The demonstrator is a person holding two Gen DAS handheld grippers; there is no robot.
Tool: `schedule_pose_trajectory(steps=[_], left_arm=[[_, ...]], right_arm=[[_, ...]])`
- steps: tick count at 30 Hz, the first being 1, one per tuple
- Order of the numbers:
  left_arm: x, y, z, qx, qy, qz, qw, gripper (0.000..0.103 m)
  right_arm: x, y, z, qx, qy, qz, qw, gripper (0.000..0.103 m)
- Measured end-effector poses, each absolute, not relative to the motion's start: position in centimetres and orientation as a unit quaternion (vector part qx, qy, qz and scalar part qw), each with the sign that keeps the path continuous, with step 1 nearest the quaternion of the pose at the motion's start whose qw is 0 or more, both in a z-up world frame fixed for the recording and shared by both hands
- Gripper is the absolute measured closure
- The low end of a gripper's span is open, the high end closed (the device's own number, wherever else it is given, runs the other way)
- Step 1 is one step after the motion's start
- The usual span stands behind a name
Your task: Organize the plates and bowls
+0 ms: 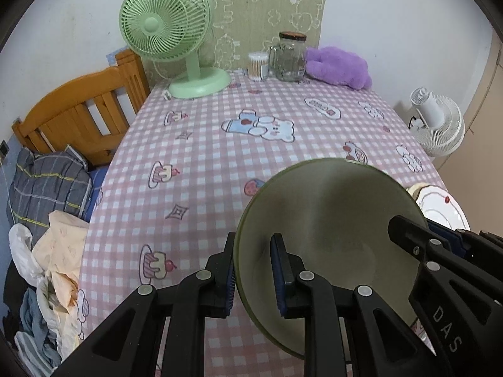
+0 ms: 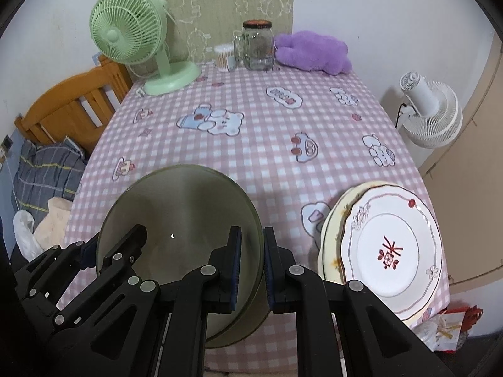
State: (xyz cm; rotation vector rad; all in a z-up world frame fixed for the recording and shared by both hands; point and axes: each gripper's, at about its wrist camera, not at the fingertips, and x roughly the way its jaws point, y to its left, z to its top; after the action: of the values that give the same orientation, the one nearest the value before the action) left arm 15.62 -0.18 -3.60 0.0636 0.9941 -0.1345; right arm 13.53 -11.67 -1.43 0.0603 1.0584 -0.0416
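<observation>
A large olive-green bowl (image 1: 330,220) (image 2: 185,207) sits at the near edge of the checked table. My left gripper (image 1: 254,270) is shut on the bowl's left rim, one finger inside and one outside. My right gripper (image 2: 253,267) straddles the bowl's right rim, with the rim between its blue pads (image 2: 235,251). It also shows in the left wrist view (image 1: 440,245). A stack of two plates, white patterned plate (image 2: 389,248) on a cream one (image 2: 330,235), lies to the right of the bowl; it also shows in the left wrist view (image 1: 440,204).
At the table's far edge stand a green fan (image 2: 132,37), a cotton-swab tub (image 2: 224,56), a glass jar (image 2: 257,44) and a purple plush (image 2: 314,50). A wooden bed frame (image 1: 78,116) with bedding is left. A white fan (image 2: 430,116) stands right of the table.
</observation>
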Motion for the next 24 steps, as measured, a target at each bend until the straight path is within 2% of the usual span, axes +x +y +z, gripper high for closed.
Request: schedule_pose_trajectory(steps=[16, 24], left_arm=[[14.8, -0.4, -5.1, 0.014, 0.519, -0.069, 0.852, 0.085], [15.0, -1.2, -6.0, 0.031, 0.526, -0.069, 0.847, 0.085]], right_arm=[[13.2, -11.8, -3.1, 0.011, 0.558, -0.019, 0.829, 0.087], [13.2, -11.9, -3.5, 0.001, 0.558, -0.022, 0.830, 0.087]])
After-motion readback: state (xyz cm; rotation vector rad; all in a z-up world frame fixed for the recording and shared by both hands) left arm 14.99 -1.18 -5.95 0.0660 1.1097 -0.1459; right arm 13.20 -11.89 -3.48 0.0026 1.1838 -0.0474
